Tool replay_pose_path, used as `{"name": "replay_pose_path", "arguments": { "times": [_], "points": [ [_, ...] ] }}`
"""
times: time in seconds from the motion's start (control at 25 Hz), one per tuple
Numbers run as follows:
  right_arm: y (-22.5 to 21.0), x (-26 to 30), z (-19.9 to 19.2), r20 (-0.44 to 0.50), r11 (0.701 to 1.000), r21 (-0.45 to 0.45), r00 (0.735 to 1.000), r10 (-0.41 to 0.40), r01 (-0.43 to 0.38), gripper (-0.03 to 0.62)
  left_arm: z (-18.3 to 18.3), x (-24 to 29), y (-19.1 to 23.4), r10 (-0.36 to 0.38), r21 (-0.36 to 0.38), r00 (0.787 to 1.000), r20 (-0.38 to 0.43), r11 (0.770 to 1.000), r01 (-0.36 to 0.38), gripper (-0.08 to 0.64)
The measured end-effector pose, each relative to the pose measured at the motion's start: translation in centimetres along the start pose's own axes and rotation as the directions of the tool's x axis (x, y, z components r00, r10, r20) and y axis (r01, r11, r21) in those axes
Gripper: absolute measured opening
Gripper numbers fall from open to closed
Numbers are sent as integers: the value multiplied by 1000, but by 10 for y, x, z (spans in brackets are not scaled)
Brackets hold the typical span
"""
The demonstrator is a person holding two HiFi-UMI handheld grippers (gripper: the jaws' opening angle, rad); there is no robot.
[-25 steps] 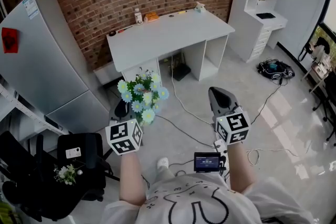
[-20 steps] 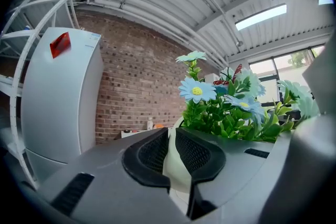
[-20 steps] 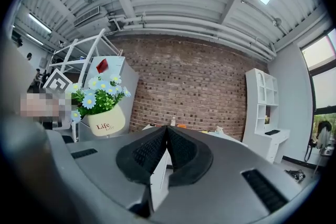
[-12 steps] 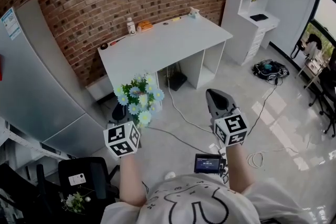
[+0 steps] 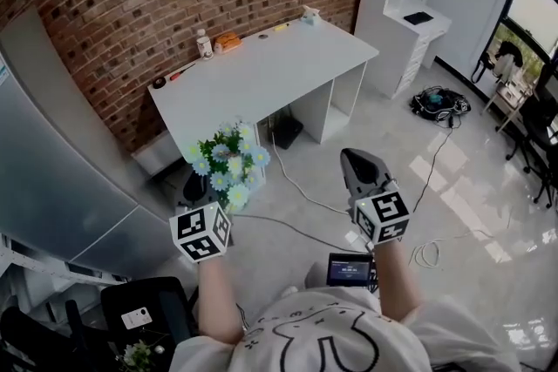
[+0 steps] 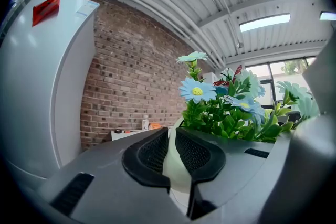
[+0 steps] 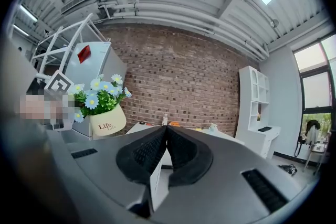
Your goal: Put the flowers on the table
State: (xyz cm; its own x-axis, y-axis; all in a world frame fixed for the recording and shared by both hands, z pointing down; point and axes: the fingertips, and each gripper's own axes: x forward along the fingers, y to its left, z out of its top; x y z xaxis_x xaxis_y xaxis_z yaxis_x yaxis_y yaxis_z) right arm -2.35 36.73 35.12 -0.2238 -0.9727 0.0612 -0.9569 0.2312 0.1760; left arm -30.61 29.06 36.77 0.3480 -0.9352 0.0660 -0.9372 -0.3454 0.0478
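A bunch of blue and white flowers [image 5: 228,165] with green leaves stands in a cream pot [image 6: 173,165]. My left gripper [image 5: 211,206] is shut on that pot and carries it over the floor, short of the white table [image 5: 261,70]. In the left gripper view the flowers [image 6: 226,107] rise just beyond the left gripper [image 6: 172,136], with the pot wall pinched between the pads. My right gripper [image 5: 357,159] is shut with nothing in it, at the same height to the right. From the right gripper [image 7: 166,131] I see the flowers [image 7: 97,94] at the left.
A bottle [image 5: 204,43] and an orange thing [image 5: 227,40] stand at the table's back edge by the brick wall. A grey fridge [image 5: 52,152] is at the left, a white shelf unit [image 5: 405,4] at the right. Cables [image 5: 436,103] lie on the floor; a black chair [image 5: 144,318] is behind me.
The table, fridge and chair have slid left and down in the head view as the person moves and turns. Both grippers keep the same pose, the pot still gripped.
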Motion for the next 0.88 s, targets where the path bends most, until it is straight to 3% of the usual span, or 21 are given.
{"name": "replay_pose_path", "arguments": {
  "times": [0.48,0.88],
  "points": [
    [-21,48,-5,21,1000,19,1000,23,-23,17,-11,47,-1,4,2,1000,-16,1000,-4,51],
    [-72,142,-14,28,996,31,996,80,-81,17,-10,144,0,50,3,998,-28,999,-50,51]
  ]
}}
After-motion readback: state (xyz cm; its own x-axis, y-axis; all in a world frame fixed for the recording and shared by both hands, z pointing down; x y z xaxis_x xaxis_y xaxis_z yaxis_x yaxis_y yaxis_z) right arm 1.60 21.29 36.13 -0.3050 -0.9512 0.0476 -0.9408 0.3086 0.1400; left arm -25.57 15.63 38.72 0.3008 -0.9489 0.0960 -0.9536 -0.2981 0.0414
